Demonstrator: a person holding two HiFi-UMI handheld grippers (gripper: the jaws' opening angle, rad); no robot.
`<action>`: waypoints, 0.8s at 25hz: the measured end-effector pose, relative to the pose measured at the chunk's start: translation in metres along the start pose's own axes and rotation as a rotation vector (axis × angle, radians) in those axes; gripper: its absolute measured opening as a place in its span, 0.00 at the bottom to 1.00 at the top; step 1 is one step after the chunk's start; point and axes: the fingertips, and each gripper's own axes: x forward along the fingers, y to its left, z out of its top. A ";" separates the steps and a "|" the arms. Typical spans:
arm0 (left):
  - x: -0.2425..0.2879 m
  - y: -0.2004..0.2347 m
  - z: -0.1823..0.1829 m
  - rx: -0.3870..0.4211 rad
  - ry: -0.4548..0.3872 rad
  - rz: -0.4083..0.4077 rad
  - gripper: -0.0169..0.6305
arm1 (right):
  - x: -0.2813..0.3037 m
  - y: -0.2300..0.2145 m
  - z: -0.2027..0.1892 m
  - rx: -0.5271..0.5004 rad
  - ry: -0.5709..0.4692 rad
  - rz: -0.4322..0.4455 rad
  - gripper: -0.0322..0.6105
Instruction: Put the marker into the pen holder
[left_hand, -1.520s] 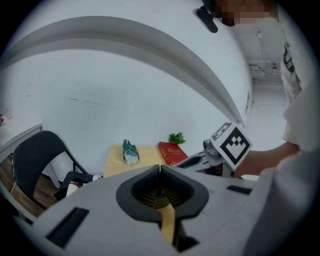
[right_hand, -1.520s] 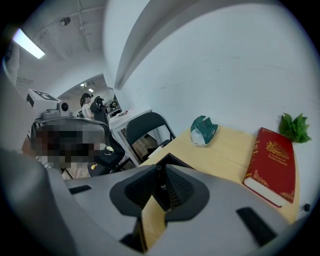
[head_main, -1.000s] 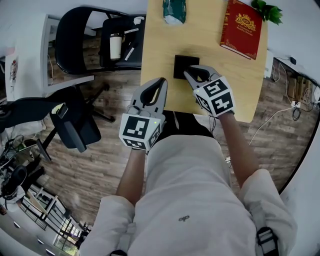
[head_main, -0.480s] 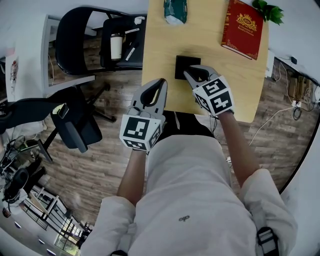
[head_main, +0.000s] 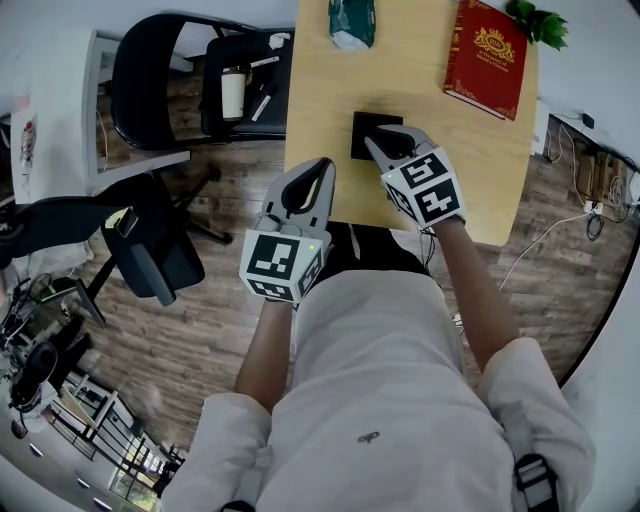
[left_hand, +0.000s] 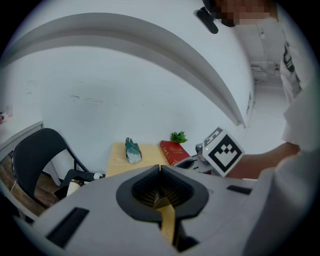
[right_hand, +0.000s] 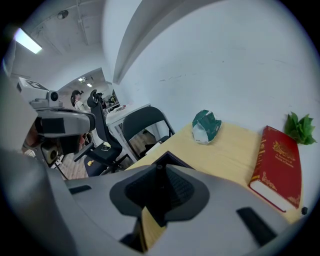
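Observation:
A black square pen holder (head_main: 362, 128) stands near the front of the light wooden table (head_main: 325, 90). My right gripper (head_main: 374, 143) hangs with its tips over the holder's near edge. In the right gripper view its jaws (right_hand: 158, 167) are shut on a thin dark marker (right_hand: 157, 175), with the holder's corner (right_hand: 170, 158) just beyond. My left gripper (head_main: 322, 165) hovers off the table's front left edge, above the floor. It is shut with nothing in it (left_hand: 160, 167).
A red book (head_main: 487, 55) lies at the table's far right, beside a green plant (head_main: 535, 20). A green bag (head_main: 349, 20) sits at the far middle. A black chair (head_main: 160, 70) and a seat holding a cup (head_main: 232, 92) stand left of the table.
My right gripper has crept a little farther over the pen holder. The left gripper has stayed put.

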 end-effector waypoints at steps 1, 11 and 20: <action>0.000 0.000 0.000 0.000 0.001 0.000 0.04 | 0.001 0.000 0.000 -0.001 -0.001 -0.002 0.14; 0.001 0.002 -0.001 -0.002 0.004 0.001 0.04 | 0.009 -0.006 0.005 -0.005 -0.004 -0.019 0.14; 0.004 0.002 0.000 0.000 0.011 0.001 0.04 | 0.014 -0.013 0.007 -0.007 -0.005 -0.030 0.14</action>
